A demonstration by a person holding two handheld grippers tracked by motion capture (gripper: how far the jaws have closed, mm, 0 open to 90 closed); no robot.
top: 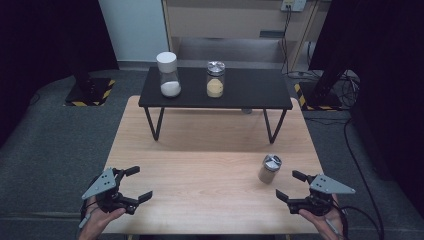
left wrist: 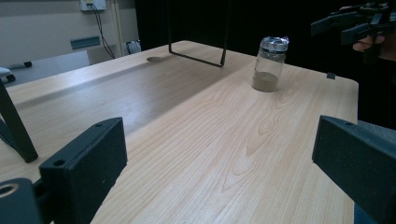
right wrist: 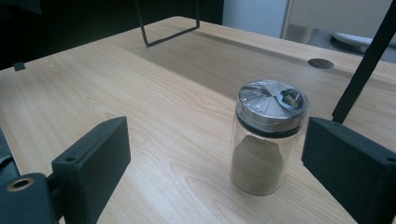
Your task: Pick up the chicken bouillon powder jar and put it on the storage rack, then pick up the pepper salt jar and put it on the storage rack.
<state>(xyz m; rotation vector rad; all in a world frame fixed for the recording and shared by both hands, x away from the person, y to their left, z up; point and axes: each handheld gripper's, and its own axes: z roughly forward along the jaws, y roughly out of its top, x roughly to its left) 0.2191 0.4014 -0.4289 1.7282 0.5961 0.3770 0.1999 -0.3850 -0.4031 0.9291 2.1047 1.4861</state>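
Note:
A small glass jar with a metal lid and brown powder stands on the wooden table at the front right. In the right gripper view the jar sits just ahead of the jaws, nearer the right one. My right gripper is open, a little right of the jar and not touching it. My left gripper is open at the front left with nothing between its jaws. From the left gripper view the jar stands far across the table, with the right gripper behind it.
A low black shelf on thin metal legs stands at the table's far side. On it are a white-lidded jar of white powder and a metal-lidded jar of yellow powder. Dark stands and cables lie on the floor around.

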